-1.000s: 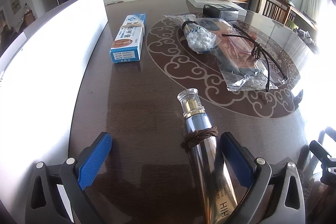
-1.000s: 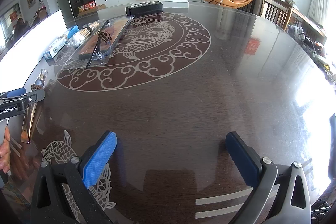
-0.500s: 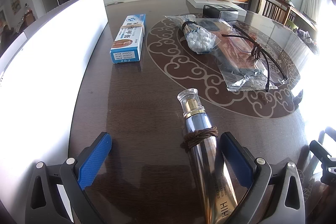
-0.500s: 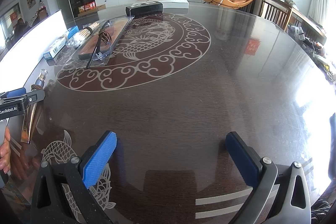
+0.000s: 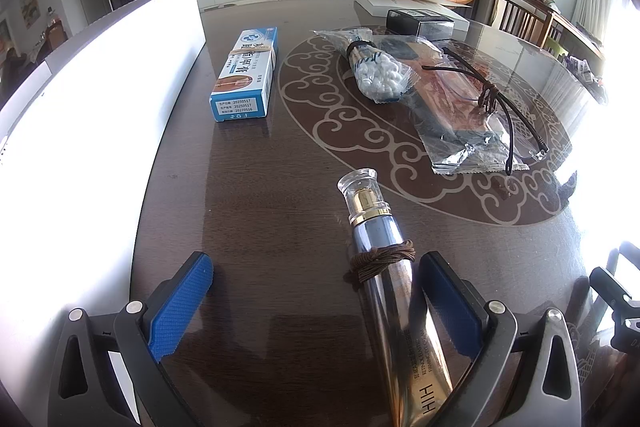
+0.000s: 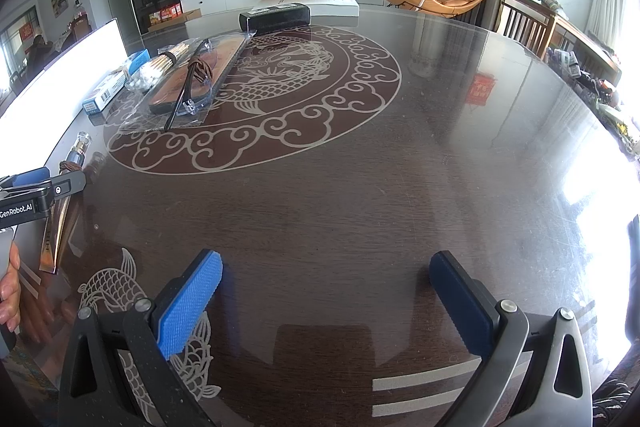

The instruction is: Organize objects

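Observation:
A shiny cosmetic tube (image 5: pixel 382 267) with a clear cap and a brown cord wound round it lies on the dark table (image 5: pixel 248 211). It rests between the fingers of my open left gripper (image 5: pixel 316 287), close against the right finger (image 5: pixel 448 303). Further off lie a blue ointment box (image 5: pixel 246 75), a bag of cotton swabs (image 5: pixel 376 71) and a clear-wrapped pack (image 5: pixel 452 115) with dark glasses (image 5: pixel 490 97) on top. My right gripper (image 6: pixel 326 291) hangs open over bare table, holding nothing. The right wrist view shows the left gripper (image 6: pixel 40 187) and the tube (image 6: pixel 76 157) at its left edge.
A tall white panel (image 5: pixel 80 115) runs along the table's left side. At the far end stand a black box (image 5: pixel 420 19) and a flat white box (image 5: pixel 400 1). A person's hand (image 6: pixel 8 287) holds the left gripper. Chairs stand beyond the right edge.

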The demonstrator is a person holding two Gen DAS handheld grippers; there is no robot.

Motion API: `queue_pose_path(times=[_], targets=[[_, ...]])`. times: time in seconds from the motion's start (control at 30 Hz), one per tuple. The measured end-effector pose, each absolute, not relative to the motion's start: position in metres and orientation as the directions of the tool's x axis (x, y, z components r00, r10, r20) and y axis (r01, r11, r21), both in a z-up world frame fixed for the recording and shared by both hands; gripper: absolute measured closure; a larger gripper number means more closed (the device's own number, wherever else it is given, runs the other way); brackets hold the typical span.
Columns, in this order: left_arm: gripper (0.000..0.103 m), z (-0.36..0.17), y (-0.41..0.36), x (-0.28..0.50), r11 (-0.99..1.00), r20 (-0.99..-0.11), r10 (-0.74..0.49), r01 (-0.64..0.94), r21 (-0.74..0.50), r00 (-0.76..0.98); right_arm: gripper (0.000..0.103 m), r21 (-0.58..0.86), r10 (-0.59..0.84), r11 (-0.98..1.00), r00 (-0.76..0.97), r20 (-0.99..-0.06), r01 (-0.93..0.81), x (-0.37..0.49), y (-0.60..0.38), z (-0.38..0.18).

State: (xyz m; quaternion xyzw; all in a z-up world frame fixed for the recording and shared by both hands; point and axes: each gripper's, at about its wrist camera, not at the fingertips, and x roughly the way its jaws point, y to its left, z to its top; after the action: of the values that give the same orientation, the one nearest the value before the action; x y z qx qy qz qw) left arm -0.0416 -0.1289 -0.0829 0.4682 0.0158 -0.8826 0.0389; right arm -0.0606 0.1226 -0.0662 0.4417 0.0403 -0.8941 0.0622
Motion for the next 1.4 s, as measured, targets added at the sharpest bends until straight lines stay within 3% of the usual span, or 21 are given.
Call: queue_pose_path(times=[1.17,1.4], targets=[[0.000,-0.084,-0.129,-0.041,-0.996,-0.827,-0.054,0.084,0.008,-0.560,0.000,-0.009,-0.094,-0.984,-0.567,-0.819,0.176,-0.063,0.125,-0.064],[0.000,-0.083,-0.130,-0.042,-0.997,-0.827,-0.050,0.081,0.005,-0.560,0.000,0.244,-0.290,-0.957,-0.511,-0.809,0.156,-0.090,0.125,-0.045]])
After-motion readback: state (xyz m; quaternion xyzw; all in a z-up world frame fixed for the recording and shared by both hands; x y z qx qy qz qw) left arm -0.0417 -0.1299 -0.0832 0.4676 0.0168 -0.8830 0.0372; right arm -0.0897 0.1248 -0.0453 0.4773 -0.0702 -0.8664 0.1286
